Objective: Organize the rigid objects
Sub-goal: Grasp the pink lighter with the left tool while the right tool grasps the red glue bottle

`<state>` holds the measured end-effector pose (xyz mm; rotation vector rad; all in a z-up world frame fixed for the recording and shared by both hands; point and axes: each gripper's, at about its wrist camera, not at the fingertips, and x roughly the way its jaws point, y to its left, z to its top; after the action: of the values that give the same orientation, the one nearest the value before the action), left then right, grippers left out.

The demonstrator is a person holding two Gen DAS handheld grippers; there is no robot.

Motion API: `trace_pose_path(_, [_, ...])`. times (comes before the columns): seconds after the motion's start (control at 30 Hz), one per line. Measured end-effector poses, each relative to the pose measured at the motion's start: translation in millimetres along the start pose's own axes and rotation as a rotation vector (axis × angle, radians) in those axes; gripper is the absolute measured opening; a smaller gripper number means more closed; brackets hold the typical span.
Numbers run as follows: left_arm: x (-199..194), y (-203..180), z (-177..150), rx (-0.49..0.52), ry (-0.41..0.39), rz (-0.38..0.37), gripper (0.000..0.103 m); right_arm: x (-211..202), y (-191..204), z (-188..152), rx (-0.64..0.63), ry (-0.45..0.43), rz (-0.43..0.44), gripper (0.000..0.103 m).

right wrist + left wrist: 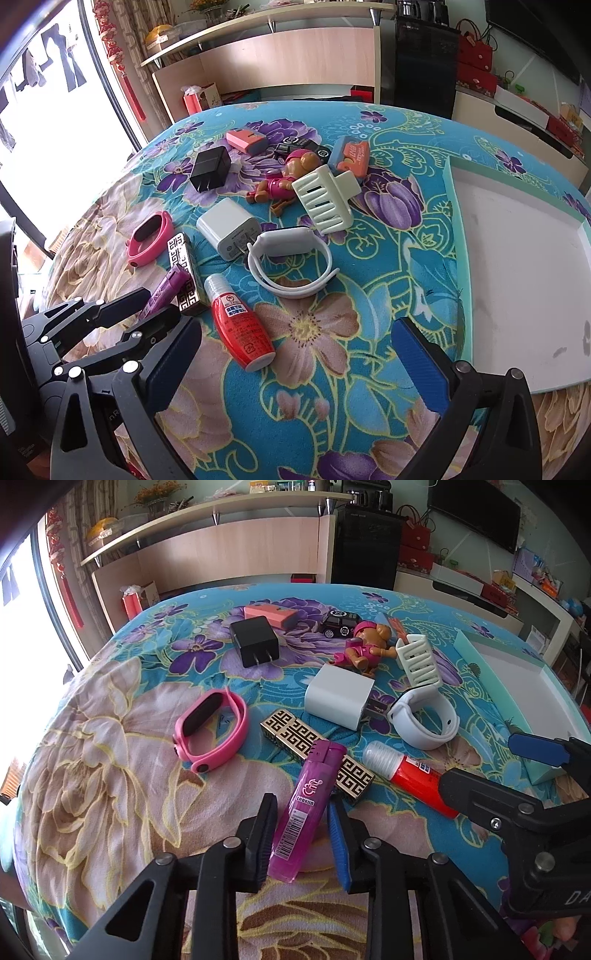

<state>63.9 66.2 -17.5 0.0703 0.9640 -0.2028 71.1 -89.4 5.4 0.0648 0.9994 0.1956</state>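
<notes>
Left wrist view: we see the left gripper [301, 843] clamped on the purple lighter [303, 812] (near edge of the cloth); the right gripper [295, 354] gapes wide and empty, the red bottle [240, 325] just left of it.

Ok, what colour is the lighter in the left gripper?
Translucent purple lighter, clearest in the left wrist view.
</notes>
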Motion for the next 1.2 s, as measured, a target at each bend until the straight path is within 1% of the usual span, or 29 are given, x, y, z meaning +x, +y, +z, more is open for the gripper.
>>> trace_pose_path(0.07, [-3.0,4.5,-0.6,-0.014,-0.004,-0.001,0.021,2.7,2.5,0.4,-0.009,0.004,0.000,0.103])
trace_pose_path(0.1, [-4.4,7.0,-0.8,-0.020,-0.005,-0.003,0.020,4.0,3.9,0.3,-0.014,0.007,0.001,0.103])
trace_pose_path(0.23, [-5.6,18.1,-2.5,-0.050,0.010,0.015,0.020,10.3,8.7,-0.2,-0.026,0.021,0.004,0.102])
trace_pose_path(0.3, [-5.9,24.4,-4.3,-0.073,0.014,0.015,0.020,12.7,11.8,-0.2,-0.033,0.023,0.005,0.101])
trace_pose_path(0.37, [-5.5,29.7,-6.3,-0.092,0.020,0.014,0.020,15.3,16.3,0.5,-0.048,0.026,0.003,0.091])
trace_pose_path(0.53, [-3.7,38.2,-9.7,-0.117,0.029,0.016,0.020,23.5,26.6,0.2,-0.078,0.038,-0.003,0.085])
trace_pose_path(0.57, [-3.5,39.3,-10.0,-0.121,0.030,0.014,0.020,24.9,28.5,0.4,-0.083,0.039,0.000,0.078])
trace_pose_path(0.63, [-3.1,40.6,-10.2,-0.128,0.031,0.010,0.020,27.9,31.9,0.5,-0.093,0.046,0.000,0.067])
trace_pose_path(0.67, [-2.9,40.9,-10.2,-0.131,0.031,0.009,0.020,29.4,33.4,0.8,-0.099,0.048,-0.001,0.063])
trace_pose_path(0.83, [-0.8,41.3,-10.7,-0.136,0.031,0.010,0.020,32.6,40.6,1.1,-0.122,0.031,-0.006,0.057])
trace_pose_path(0.87, [-0.6,41.6,-11.0,-0.139,0.030,0.010,0.021,33.6,42.1,1.1,-0.127,0.027,-0.008,0.054])
trace_pose_path(1.03, [2.1,43.2,-10.8,-0.153,0.028,0.010,0.022,35.8,46.4,-2.5,-0.138,-0.007,-0.026,0.050])
trace_pose_path(1.1, [2.5,42.5,-11.1,-0.152,0.023,0.016,0.022,35.3,46.8,-3.8,-0.139,-0.022,-0.025,0.047])
trace_pose_path(1.17, [2.8,41.2,-11.3,-0.148,0.015,0.023,0.022,34.3,47.4,-4.9,-0.139,-0.034,-0.021,0.038])
trace_pose_path(1.2, [2.8,40.7,-11.5,-0.146,0.012,0.026,0.023,33.6,47.5,-5.3,-0.140,-0.040,-0.022,0.037])
